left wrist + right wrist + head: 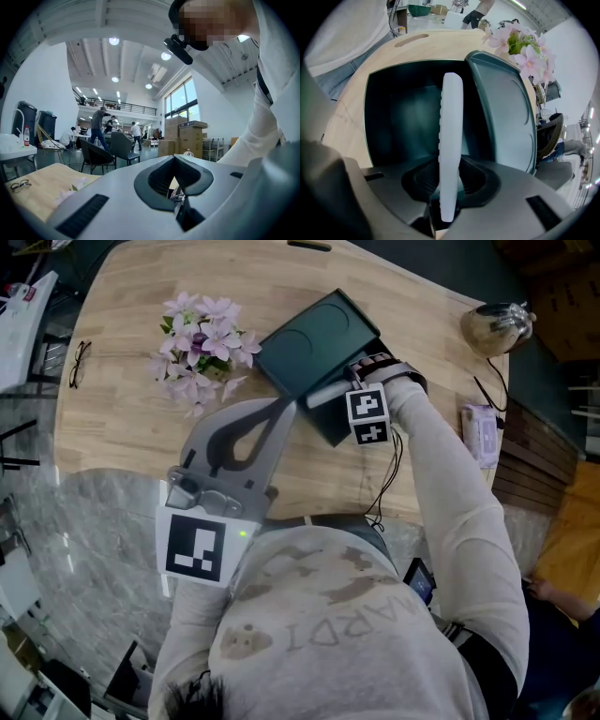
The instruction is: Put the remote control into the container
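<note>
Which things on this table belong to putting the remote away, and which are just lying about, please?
For the job: remote control, clamped in the right gripper; container, with its lid open.
Lying about: flowers; glasses; small packet.

Round wooden table [122,427]: pink flowers [200,345], dark green container [314,352] beside them, glasses [79,363] near left edge, purple packet [480,431] at right edge.

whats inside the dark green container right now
Only the white remote control, clamped edge-on by the right gripper, hangs at the open container mouth; the dark floor around it looks bare. The strip behind the remote and the near end under the gripper are covered.
</note>
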The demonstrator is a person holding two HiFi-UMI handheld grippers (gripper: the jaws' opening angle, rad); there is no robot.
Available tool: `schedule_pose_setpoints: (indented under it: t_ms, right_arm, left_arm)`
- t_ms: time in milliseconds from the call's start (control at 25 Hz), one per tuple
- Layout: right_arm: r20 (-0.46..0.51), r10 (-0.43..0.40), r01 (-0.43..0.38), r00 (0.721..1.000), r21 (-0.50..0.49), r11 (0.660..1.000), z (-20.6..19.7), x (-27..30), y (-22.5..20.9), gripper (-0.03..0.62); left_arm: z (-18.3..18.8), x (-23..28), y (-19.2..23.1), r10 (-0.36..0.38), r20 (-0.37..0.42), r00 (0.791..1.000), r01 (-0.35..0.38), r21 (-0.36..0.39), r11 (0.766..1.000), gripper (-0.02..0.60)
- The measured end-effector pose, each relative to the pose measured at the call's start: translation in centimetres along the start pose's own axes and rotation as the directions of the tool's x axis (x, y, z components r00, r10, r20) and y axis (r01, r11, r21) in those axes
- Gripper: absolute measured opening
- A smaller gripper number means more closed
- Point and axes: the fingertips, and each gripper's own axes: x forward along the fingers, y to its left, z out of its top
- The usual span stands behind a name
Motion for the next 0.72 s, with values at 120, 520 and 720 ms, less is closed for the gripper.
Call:
schedule_pose_setpoints:
  t_ms: [120,520,720]
  right_arm:
    - [-0.031,0.005,-0.005,0.999,-0.002,1.0,-0.2,0.0,0.1,0.103]
    - [-0.159,0.047,-0.048,0.986,-0.006,0.999,-3.3,-1.0,1.4,0.176]
    - [-0.132,0.022,-0.014,0.991,0.061,0.998,-4.0,-2.9,1.2,0.175]
  left_arm:
    - [0.1,0.0,0.0,-0.004,0.001,1.0,0.004,0.002,1.0,0.0]
    - [0.2,-0.1,0.1,-0.016,0.005,1.0,0.016,0.005,1.0,0.0]
    - [0.5,0.3,-0.2,-0.039,0.014,0.999,0.039,0.004,0.999,0.0]
